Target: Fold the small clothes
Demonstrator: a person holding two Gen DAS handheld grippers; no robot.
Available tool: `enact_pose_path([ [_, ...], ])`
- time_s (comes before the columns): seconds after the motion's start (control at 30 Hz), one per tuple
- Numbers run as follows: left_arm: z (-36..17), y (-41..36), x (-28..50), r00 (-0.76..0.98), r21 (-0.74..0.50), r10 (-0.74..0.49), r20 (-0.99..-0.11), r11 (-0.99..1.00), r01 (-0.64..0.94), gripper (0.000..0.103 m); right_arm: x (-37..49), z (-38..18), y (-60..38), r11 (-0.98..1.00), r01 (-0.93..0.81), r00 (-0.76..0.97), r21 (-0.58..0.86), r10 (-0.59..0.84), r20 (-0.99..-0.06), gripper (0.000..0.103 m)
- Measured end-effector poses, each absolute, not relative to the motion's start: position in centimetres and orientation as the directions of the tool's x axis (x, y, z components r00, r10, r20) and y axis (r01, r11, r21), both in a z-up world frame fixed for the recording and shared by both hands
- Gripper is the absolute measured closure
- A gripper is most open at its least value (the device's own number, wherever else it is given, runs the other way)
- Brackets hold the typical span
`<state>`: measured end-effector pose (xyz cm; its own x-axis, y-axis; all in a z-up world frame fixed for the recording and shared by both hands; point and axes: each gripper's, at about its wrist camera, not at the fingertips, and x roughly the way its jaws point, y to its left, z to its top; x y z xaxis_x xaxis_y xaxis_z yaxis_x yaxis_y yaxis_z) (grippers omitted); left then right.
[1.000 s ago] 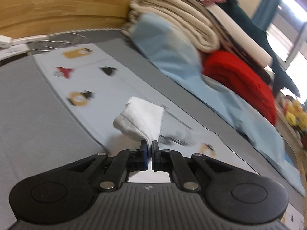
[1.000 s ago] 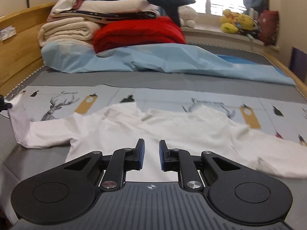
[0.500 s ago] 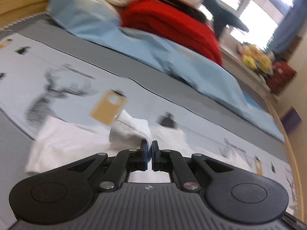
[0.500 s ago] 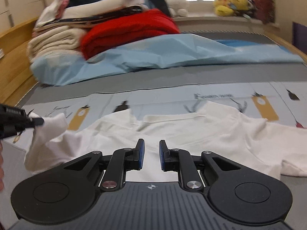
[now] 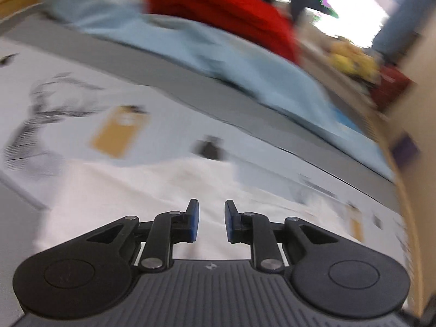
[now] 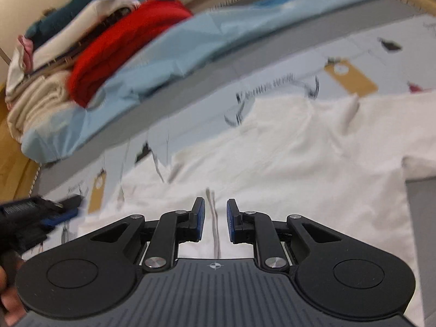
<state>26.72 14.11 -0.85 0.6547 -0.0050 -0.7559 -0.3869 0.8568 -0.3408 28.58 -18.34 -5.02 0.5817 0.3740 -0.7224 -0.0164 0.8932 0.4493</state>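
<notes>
Now both tongs stand released, holding nothing. The left tongs [image 5: 211,224] hover with blue pads apart over the white shirt [image 5: 141,190], which lies spread on the printed sheet [image 5: 81,92] covering the bed. The right tongs [image 6: 215,223] hang parted over the same white shirt [image 6: 286,158], a seam running between their pads. Behind, a light blue cloth [image 6: 174,51] and a red blanket [image 6: 122,43] sit beside stacked bedding.

Both the left gripper [image 5: 211,224] and the right gripper [image 6: 215,222] are black, with blue finger pads [image 6: 201,219], silver screws, and ribbed grey bases.
</notes>
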Motion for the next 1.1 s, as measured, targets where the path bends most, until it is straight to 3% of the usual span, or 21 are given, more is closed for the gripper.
enact_pose_path([
  [0.13, -0.5, 18.3, 25.7, 0.632, -0.308, 0.095, -0.769, 0.812, -0.496, 0.082, 29.4, -7.9, -16.5, 0.899, -0.018, 0.515, 0.439, 0.384, -0.766, 0.082],
  [0.3, -0.1, 21.4, 25.3, 0.622, -0.309, 0.120, -0.774, 0.786, -0.535, 0.082, 30.4, -10.8, -14.4, 0.894, 0.014, 0.461, 0.449, 0.392, -0.796, 0.078],
  [0.47, 1.2, 23.6, 24.0, 0.625, -0.324, 0.139, -0.768, 0.758, -0.566, 0.082, 30.9, -11.4, -11.9, 0.932, -0.046, 0.476, 0.359, 0.336, -0.813, 0.079],
  [0.5, 1.5, 24.0, 23.9, 0.629, -0.329, 0.142, -0.764, 0.753, -0.570, 0.082, 30.9, -11.2, -11.2, 0.944, -0.079, 0.481, 0.321, 0.319, -0.817, 0.088],
  [0.57, 2.0, 24.4, 23.8, 0.636, -0.336, 0.151, -0.756, 0.745, -0.577, 0.082, 30.9, -10.5, -10.3, 0.951, -0.152, 0.495, 0.268, 0.308, -0.812, 0.094],
  [0.7, 2.8, 24.7, 23.8, 0.650, -0.348, 0.158, -0.743, 0.739, -0.578, 0.082, 30.7, -7.3, -10.7, 0.937, -0.210, 0.567, 0.279, 0.349, -0.746, 0.096],
  [0.83, 3.0, 24.4, 23.9, 0.655, -0.335, 0.166, -0.737, 0.752, -0.568, 0.082, 30.0, -1.2, -14.4, 0.917, -0.222, 0.720, 0.331, 0.383, -0.579, 0.097],
  [0.9, 2.9, 24.2, 24.1, 0.654, -0.329, 0.157, -0.740, 0.764, -0.555, 0.082, 29.4, 0.6, -17.1, 0.945, -0.205, 0.796, 0.255, 0.313, -0.518, 0.097],
  [0.97, 2.6, 23.8, 24.3, 0.649, -0.319, 0.149, -0.746, 0.775, -0.545, 0.082, 30.1, -0.5, -20.2, 0.979, -0.119, 0.798, 0.164, 0.192, -0.571, 0.097],
  [1.03, 2.3, 23.2, 24.7, 0.647, -0.313, 0.139, -0.749, 0.787, -0.532, 0.082, 31.2, -3.3, -24.1, 0.986, 0.020, 0.734, 0.165, 0.097, -0.672, 0.097],
  [1.1, 2.0, 22.5, 25.0, 0.645, -0.308, 0.127, -0.753, 0.798, -0.518, 0.082, 31.6, -5.0, -27.3, 0.974, 0.113, 0.695, 0.195, 0.062, -0.716, 0.097],
])
